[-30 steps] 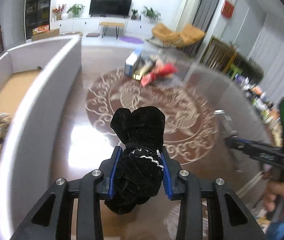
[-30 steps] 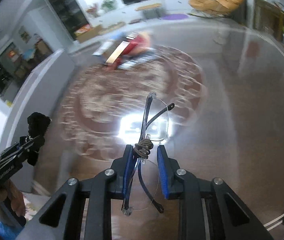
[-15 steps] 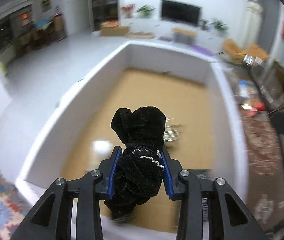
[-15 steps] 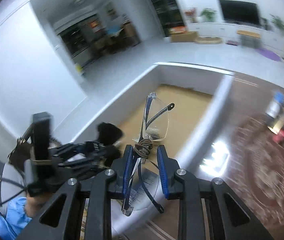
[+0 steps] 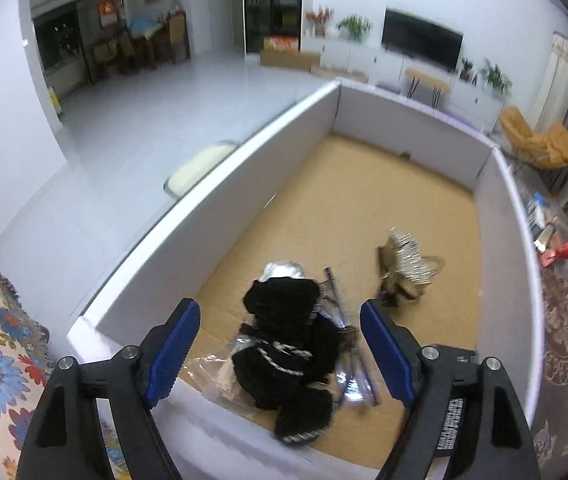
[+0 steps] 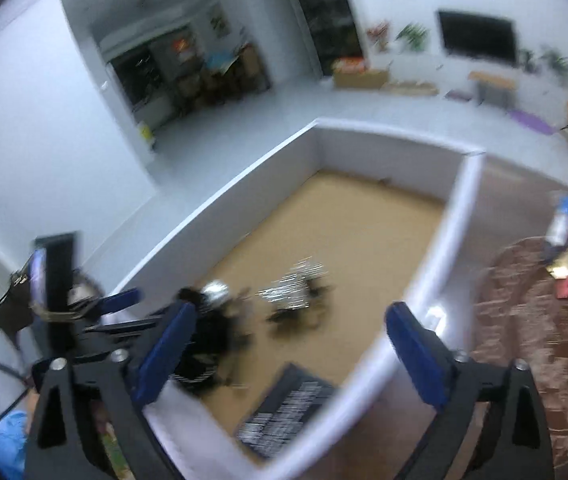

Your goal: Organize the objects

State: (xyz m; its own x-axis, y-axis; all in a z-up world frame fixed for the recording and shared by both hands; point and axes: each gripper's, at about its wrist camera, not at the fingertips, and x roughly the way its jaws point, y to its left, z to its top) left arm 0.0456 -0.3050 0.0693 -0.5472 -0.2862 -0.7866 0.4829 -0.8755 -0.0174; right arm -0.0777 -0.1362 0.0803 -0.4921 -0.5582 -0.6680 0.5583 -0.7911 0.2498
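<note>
Here a white-walled box with a brown cardboard floor point(image 5: 219, 176) sits on a dark patterned surface point(image 6: 544, 320) in a living room. The black velvet pouch point(image 5: 288, 344) lies inside the box's near end, untouched between the left hand-held gripper point(image 5: 279, 348) jaws, which have just been opening. The right hand-held gripper point(image 6: 292, 352), also just opened, gapes empty above that end.

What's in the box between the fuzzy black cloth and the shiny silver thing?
Thin dark sticks on bare cardboard, between the black cloth and the silver thing, in the left wrist view.
</note>
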